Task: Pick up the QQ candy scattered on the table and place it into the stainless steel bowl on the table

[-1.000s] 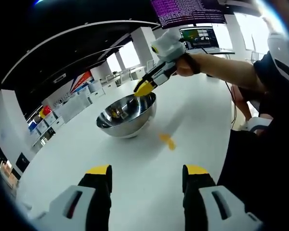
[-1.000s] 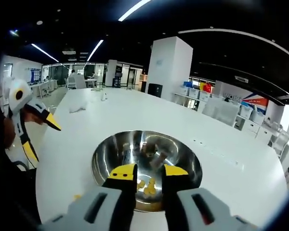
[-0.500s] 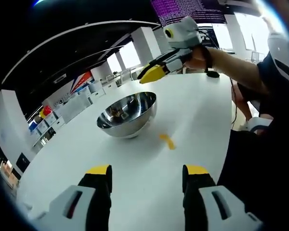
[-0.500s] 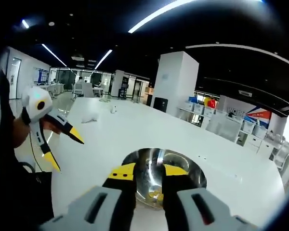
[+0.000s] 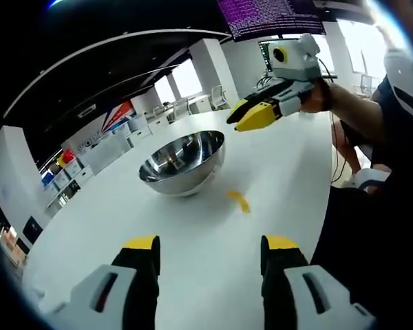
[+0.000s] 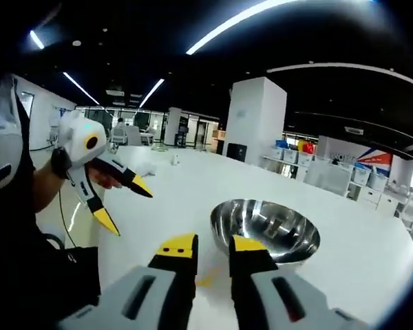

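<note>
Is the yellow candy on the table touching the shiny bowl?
Apart. The left gripper view shows bare white table between the yellow candy and the bowl.

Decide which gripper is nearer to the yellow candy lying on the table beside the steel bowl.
Hard to call. The right gripper hangs raised above and beyond the candy; the left gripper sits low, short of it.

The white table bears a stainless steel bowl and, near it, 1 yellow candy.
</note>
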A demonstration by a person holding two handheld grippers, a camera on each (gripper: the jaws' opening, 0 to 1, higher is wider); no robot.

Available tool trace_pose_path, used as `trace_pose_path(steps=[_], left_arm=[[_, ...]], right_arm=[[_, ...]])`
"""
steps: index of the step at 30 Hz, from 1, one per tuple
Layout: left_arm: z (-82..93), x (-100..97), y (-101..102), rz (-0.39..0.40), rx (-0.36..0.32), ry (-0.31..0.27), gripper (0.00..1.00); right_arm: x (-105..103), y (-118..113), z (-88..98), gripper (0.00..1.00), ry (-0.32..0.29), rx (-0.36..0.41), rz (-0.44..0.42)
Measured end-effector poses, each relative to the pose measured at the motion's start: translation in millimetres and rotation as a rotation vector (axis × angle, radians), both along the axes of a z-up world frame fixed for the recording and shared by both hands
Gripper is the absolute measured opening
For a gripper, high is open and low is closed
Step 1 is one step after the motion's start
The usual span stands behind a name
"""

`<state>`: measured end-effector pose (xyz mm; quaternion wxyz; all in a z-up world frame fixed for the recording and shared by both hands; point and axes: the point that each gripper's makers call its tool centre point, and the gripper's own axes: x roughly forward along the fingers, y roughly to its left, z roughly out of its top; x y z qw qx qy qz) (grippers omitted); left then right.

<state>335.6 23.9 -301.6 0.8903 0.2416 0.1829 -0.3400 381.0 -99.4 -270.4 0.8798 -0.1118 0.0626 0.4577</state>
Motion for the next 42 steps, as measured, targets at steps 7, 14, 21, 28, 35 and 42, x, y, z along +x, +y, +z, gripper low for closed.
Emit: trace_pose_path(steps=[7,14,21,28,35,42], left_arm=[[-2.0,-1.5,-1.2,-0.003,0.005,0.006,0.59],[-1.8,-1.6,-1.6,-0.005,0.000,0.005,0.59],[-3.4,-1.7,-0.1,-0.003,-0.004,0.006,0.59],[-2.5,-0.8,-0.9,-0.007,-0.009,0.003,0.59],[-6.9,-0.2,-0.2,-0.008,-0.005,0.011,0.59],[-7.5,-0.2,0.4,-0.006,-0.010,0.014,0.59]], right_arm=[[-7.5,2.8,-46.4,0.14,0.096,-0.040,-0.015],[2.5,13.2,-79.5,0.11,0.131,-0.115,-0.049],[-16.1,39.9,-79.8,0.09,0.158,-0.080,0.020],[-17.3,42.6,-102.4,0.09,0.162,-0.190,0.016],[-12.0,44.1,-101.5,0.09,0.219,-0.124,0.009],[-2.1,45.7,-103.7,0.11,0.209,-0.128,-0.007]])
